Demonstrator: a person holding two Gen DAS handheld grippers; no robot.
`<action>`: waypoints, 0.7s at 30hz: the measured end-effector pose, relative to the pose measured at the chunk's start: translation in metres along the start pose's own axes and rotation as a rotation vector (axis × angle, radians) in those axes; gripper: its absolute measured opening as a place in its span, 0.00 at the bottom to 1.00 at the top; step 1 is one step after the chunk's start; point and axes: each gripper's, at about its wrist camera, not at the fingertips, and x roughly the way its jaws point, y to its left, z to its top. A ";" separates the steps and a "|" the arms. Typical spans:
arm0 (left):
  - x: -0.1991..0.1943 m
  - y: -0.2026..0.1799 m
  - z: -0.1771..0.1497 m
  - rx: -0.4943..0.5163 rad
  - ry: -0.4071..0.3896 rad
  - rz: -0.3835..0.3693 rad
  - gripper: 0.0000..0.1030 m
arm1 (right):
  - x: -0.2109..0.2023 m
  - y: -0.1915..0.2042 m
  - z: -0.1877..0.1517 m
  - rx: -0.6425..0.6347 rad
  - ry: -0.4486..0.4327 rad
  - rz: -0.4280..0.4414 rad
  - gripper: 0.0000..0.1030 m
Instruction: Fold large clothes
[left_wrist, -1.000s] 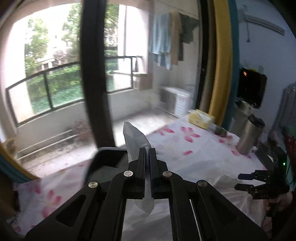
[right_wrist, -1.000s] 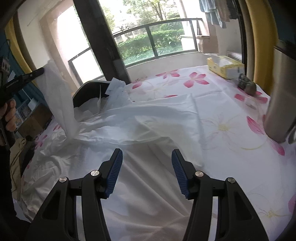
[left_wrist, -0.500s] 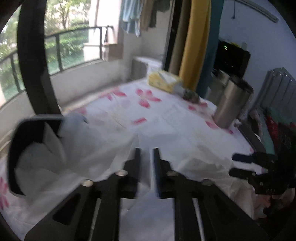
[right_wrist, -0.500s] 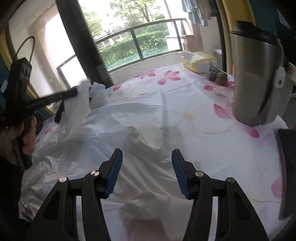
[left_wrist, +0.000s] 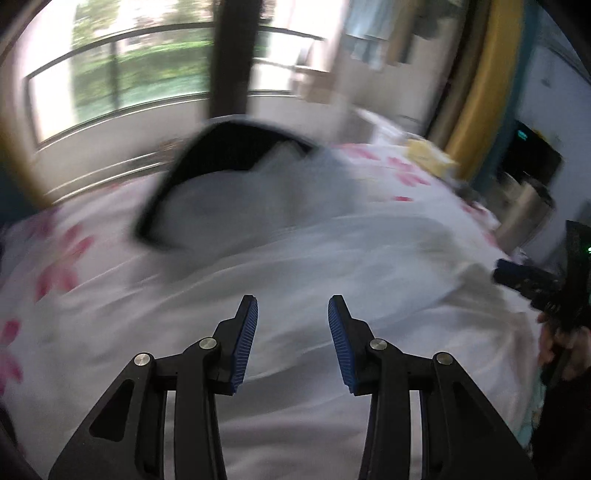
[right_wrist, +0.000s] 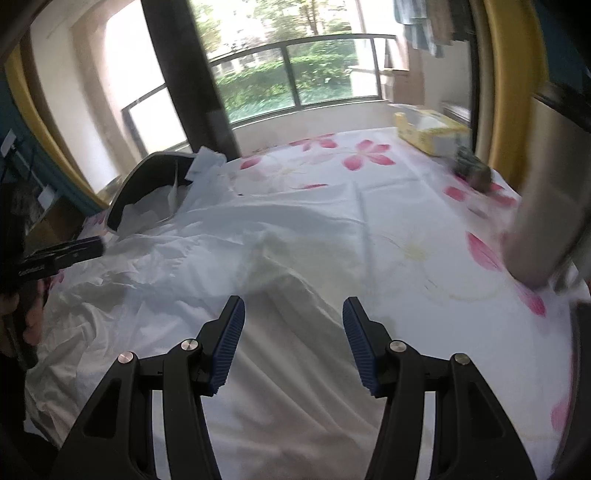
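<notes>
Released since a second ago, white garment (right_wrist: 236, 258) lies flat, left gripper (left_wrist: 292, 314) jaws opening, right gripper (right_wrist: 293, 314) jaws spread empty.

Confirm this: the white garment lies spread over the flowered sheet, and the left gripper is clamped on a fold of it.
Not quite. The white garment does lie spread over the flowered sheet, but the left gripper is not clamped on it: the left wrist view shows its jaws apart and opening, with nothing pinched between them.
</notes>
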 end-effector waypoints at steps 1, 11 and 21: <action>-0.004 0.014 -0.003 -0.024 -0.001 0.021 0.41 | 0.006 0.004 0.005 -0.013 0.005 0.003 0.54; -0.006 0.092 -0.039 -0.203 0.028 0.063 0.41 | 0.072 0.044 0.034 -0.127 0.121 0.016 0.54; -0.013 0.091 -0.070 -0.225 0.070 0.035 0.41 | 0.101 0.060 0.036 -0.207 0.184 0.019 0.28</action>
